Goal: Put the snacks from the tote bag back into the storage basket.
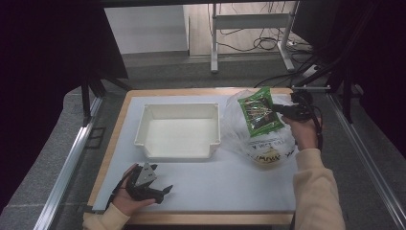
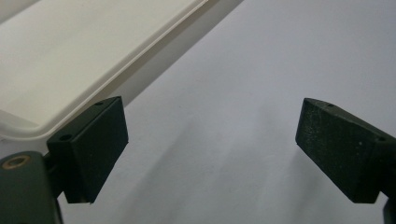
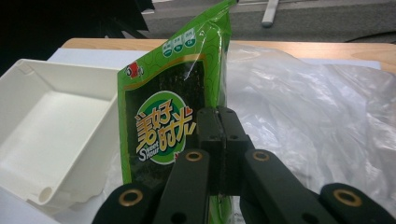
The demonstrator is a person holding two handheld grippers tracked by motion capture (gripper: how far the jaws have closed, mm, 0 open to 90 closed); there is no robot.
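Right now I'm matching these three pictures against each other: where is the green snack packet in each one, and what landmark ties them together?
High view: the green snack packet is right of centre, over the clear plastic bag, pinched by the right hand-held gripper.
Left gripper view: not in it.
Right gripper view: the packet stands upright at centre, clamped at its edge.
Shared landmark: the white tray, at centre, upper left and left.

Beyond the wooden table (image 1: pixel 115 139), grey floor (image 1: pixel 163 72) meets a white wall (image 1: pixel 143 28); cables (image 1: pixel 258 44) trail around metal desk legs (image 1: pixel 214 43).
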